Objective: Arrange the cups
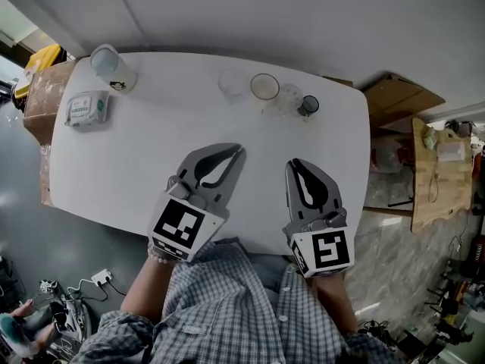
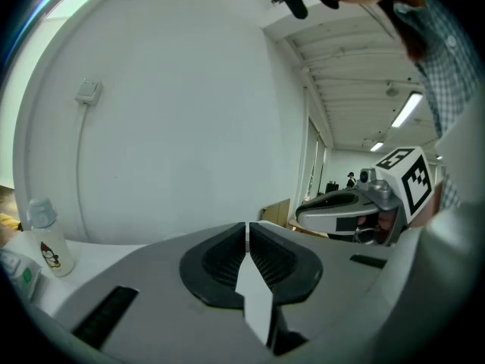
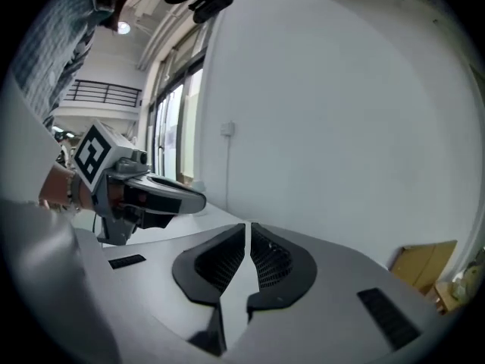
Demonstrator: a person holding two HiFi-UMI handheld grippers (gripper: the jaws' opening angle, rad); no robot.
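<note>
Two tongs lie over the near half of the white worktop (image 1: pixel 114 165), each held from behind by the person in a checked shirt (image 1: pixel 227 309). The left tongs (image 1: pixel 236 152) are shut. In the left gripper view the two ribbed pads meet along a thin seam, and nothing is caught between them (image 2: pixel 248 233). The right tongs (image 1: pixel 292 163) are shut as well, and the right gripper view shows the pads pressed together at the tips with nothing in their grip (image 3: pixel 248 237). From the head view, the left pair points toward the worktop's far right and the right pair points almost straight at its far edge. Whether either pair rests on the worktop or hangs just above it I cannot tell.

The cups stand in a row along the far edge of the worktop, well apart from both tongs. From the left there is a clear cup (image 1: pixel 229 83), a cup with a pale inside (image 1: pixel 264 87), a second clear cup (image 1: pixel 289 97) and a small dark cup (image 1: pixel 308 105). The last three stand close together, and the row slants slightly toward the worktop's right end.

At the worktop's far left corner stands a white bottle (image 1: pixel 112 67) with a small penguin picture. The left gripper view also shows the bottle low at its left edge (image 2: pixel 45 237). A flat pack of wipes (image 1: pixel 87 108) lies by the worktop's left edge, just nearer than the bottle.
</note>
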